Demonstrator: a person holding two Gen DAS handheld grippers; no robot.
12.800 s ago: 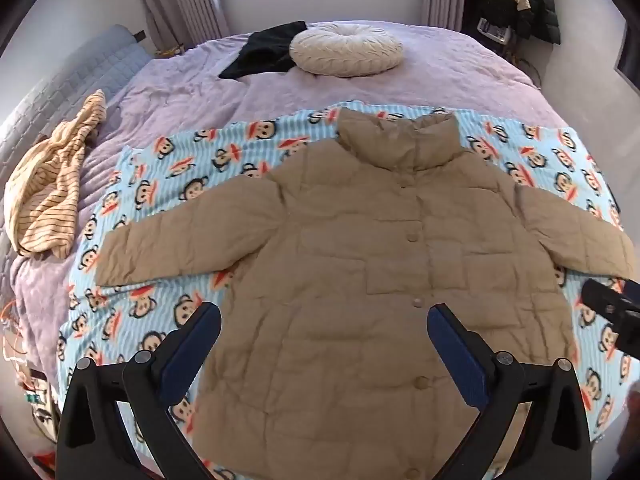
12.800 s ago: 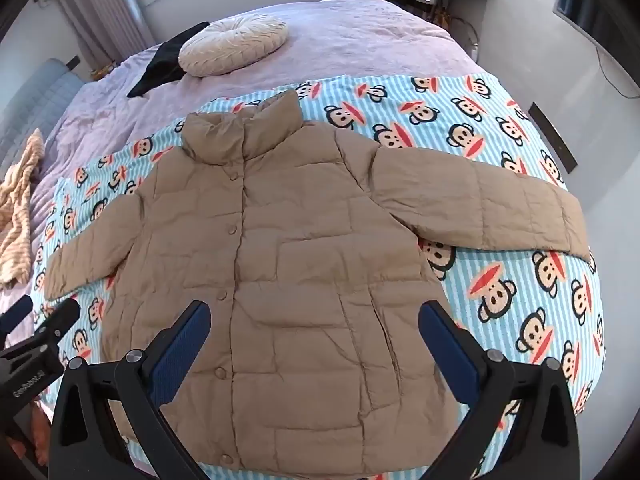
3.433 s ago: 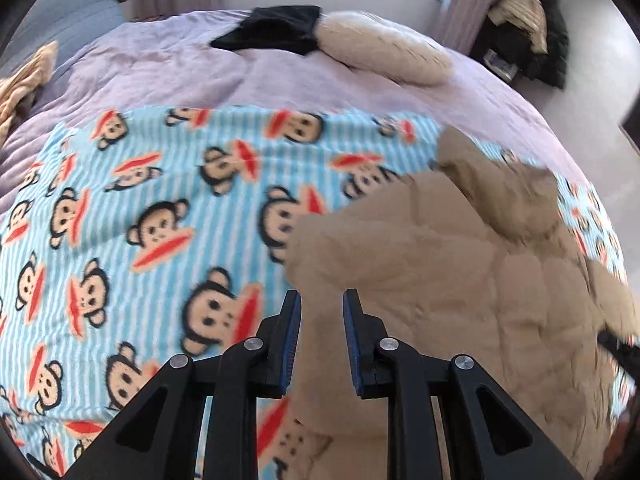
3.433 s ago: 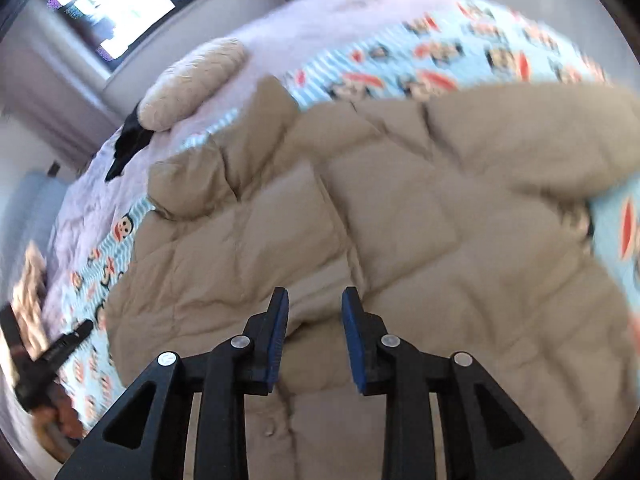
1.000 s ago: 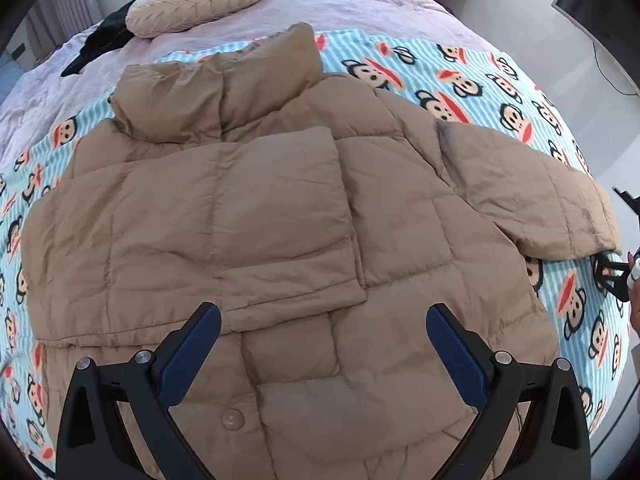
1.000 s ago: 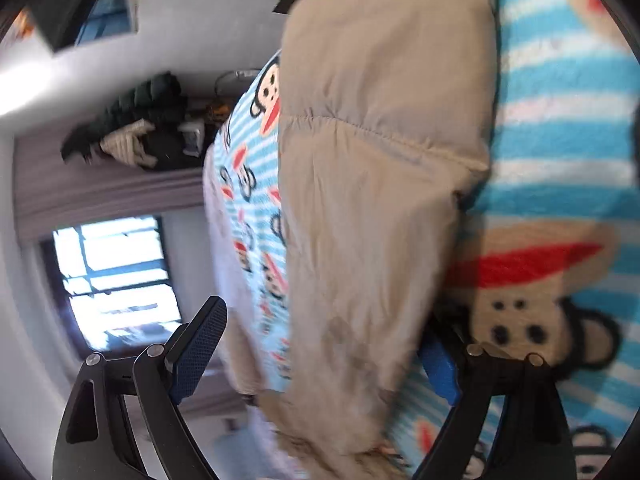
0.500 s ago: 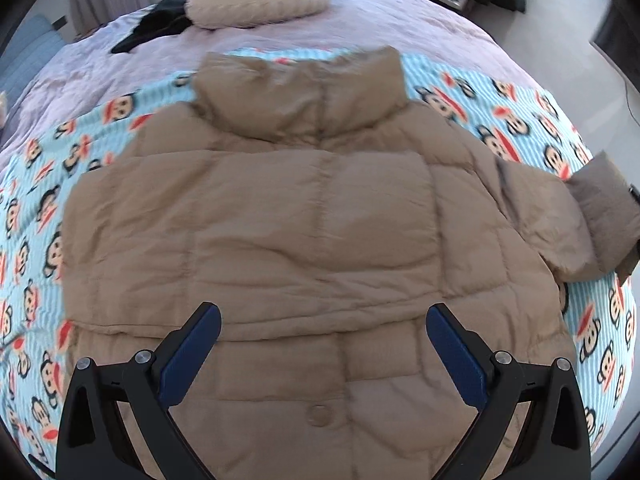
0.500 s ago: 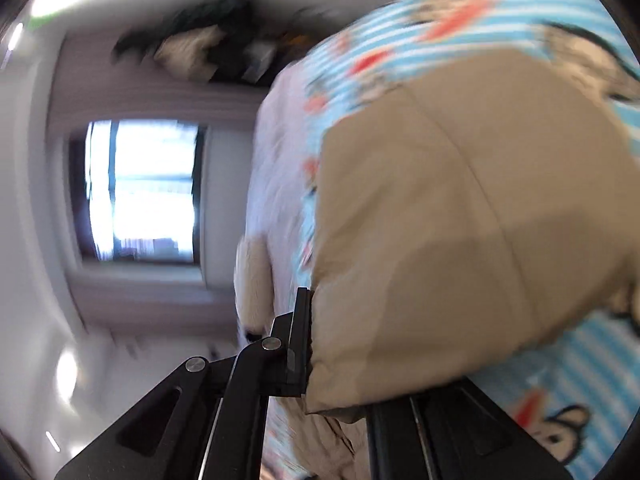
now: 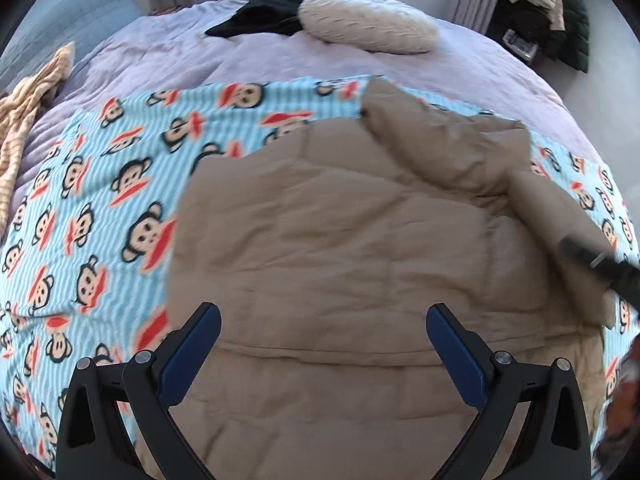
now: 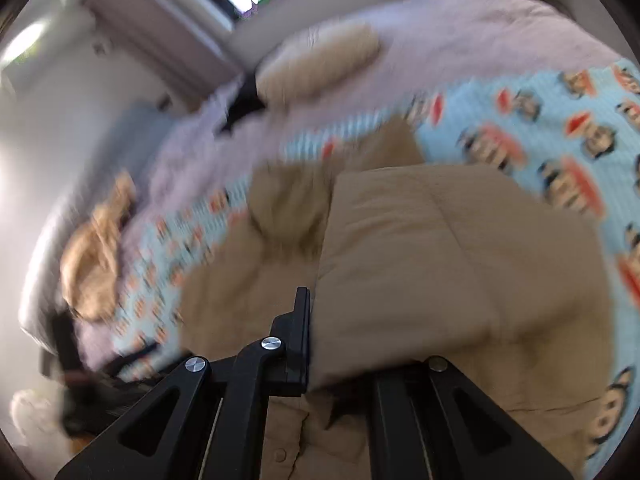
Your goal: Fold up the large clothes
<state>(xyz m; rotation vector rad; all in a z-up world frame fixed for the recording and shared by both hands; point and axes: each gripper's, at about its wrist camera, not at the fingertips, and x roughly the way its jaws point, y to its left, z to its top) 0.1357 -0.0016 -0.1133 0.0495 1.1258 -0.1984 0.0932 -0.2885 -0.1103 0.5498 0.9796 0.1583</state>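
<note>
A tan padded jacket [image 9: 360, 248] lies on a monkey-print blanket [image 9: 100, 184] on the bed, its left sleeve folded across the body. My left gripper [image 9: 322, 344] is open and empty above the jacket's lower front. My right gripper [image 10: 340, 344] is shut on the jacket's right sleeve [image 10: 440, 260] and holds it lifted over the body; its dark fingers show at the right edge of the left wrist view [image 9: 596, 260]. The right wrist view is blurred by motion.
A round cream cushion [image 9: 368, 28] and a black garment [image 9: 272, 16] lie at the far side of the purple bedspread [image 9: 160, 60]. A striped yellow cloth [image 9: 24, 92] lies at the left. Dark clothes [image 9: 552, 12] are piled at the back right.
My right gripper has carried the right sleeve up from the blanket's edge and inward over the jacket. My left gripper has swung to the left, still open.
</note>
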